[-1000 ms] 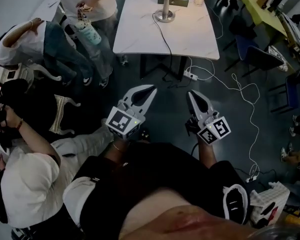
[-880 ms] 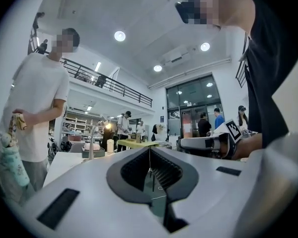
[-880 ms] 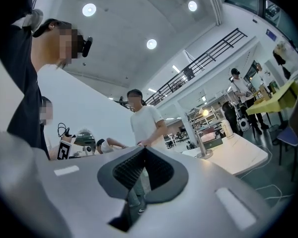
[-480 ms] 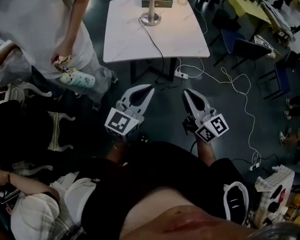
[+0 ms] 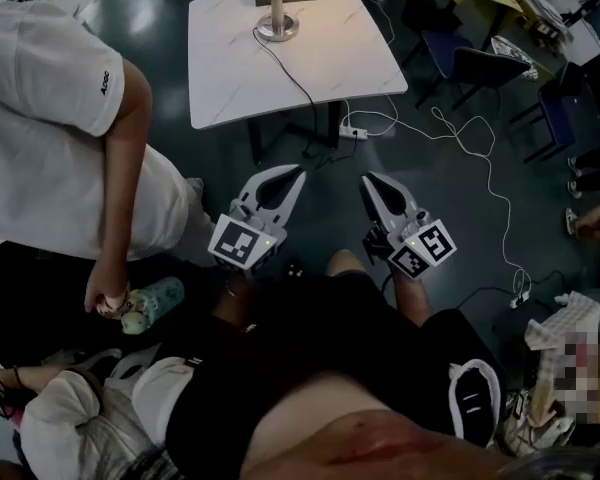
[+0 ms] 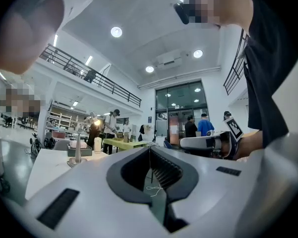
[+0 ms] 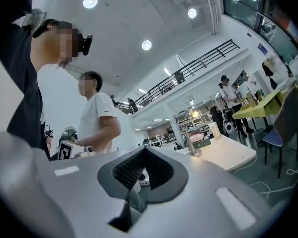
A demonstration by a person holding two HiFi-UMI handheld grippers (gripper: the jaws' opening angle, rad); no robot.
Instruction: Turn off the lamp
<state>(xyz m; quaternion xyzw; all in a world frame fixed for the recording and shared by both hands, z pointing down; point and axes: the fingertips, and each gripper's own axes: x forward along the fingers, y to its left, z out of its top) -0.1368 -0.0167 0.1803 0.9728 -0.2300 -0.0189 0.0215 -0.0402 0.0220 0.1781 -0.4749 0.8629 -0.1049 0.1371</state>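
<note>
Quick update: vs a sec ago the counter [image 5: 310, 68] has slid up and left in the head view, and a person in a white tee [image 5: 60, 138] w/ a bottle [image 5: 152, 301] has come in close, off the counter's near-left corner. Claws haven't really budged tho. Left claw [image 5: 298, 174] and right claw [image 5: 366, 180] are both fully closed w/ nothing in either, hanging well short of the counter's near edge. The lamp [image 5: 277, 26] sits by the counter's far edge, its cord [image 5: 285, 66] running across the top and off the near edge to a power strip [image 5: 352, 132] on the floor below. It's lit (glow shows in both gripper views), so imo the task hasn't properly begun, it's just the approach. Hard to see: the lamp head is cut off at the top of the head view and tiny in the gripper views, so can't tell where the switch is.
</note>
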